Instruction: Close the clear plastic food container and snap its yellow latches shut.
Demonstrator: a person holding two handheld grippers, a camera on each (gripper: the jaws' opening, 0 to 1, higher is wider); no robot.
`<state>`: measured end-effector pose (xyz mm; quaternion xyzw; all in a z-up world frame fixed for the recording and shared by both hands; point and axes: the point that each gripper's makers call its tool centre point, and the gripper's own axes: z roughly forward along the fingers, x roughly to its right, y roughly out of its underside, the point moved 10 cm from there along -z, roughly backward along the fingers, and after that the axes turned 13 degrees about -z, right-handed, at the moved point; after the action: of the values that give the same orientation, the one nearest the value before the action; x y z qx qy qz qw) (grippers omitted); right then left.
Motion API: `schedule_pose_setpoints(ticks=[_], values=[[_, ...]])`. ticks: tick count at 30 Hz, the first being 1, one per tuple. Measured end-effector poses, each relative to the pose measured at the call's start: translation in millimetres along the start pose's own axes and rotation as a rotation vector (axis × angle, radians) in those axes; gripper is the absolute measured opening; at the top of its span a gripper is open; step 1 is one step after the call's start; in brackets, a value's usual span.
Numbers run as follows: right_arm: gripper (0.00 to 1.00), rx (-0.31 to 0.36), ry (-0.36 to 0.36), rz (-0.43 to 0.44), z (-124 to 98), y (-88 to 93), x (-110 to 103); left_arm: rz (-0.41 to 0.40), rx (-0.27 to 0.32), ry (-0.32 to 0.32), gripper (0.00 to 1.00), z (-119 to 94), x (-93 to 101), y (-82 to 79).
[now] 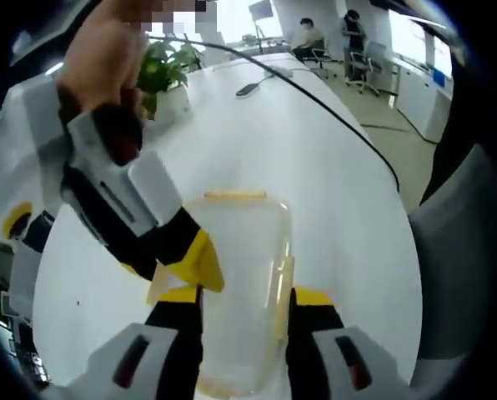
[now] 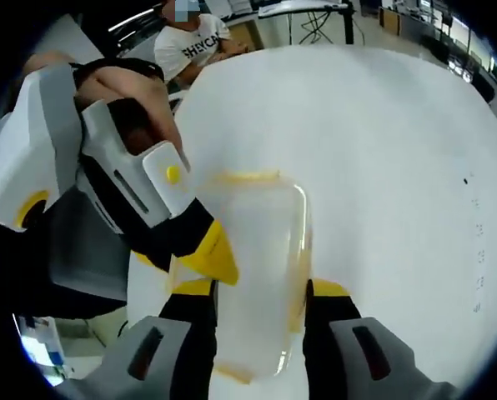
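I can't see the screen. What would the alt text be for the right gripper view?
A clear plastic food container with yellow latches lies on a white table between the right gripper jaws. The left gripper touches its edge from the side.

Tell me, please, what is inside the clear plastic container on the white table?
Nothing is visible inside the clear container; the white table shows through its walls. Parts are covered: the left gripper and right gripper straddle the near end, each gripper's tip overlaps one side.
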<state>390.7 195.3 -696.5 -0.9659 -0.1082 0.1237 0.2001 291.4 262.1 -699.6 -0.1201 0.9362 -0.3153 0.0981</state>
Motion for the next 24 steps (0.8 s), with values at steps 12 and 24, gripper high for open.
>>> schedule_pose_setpoints(ticks=[12,24], values=[[0.39,-0.091,-0.031,-0.058,2.1,-5.5,-4.8,-0.054,0.033,-0.036,0.34,1.0,5.4,2.2],[0.40,-0.062,0.006,-0.065,-1.6,-2.7,-10.7,-0.042,0.011,-0.036,0.35,-0.2,6.4,-1.6]])
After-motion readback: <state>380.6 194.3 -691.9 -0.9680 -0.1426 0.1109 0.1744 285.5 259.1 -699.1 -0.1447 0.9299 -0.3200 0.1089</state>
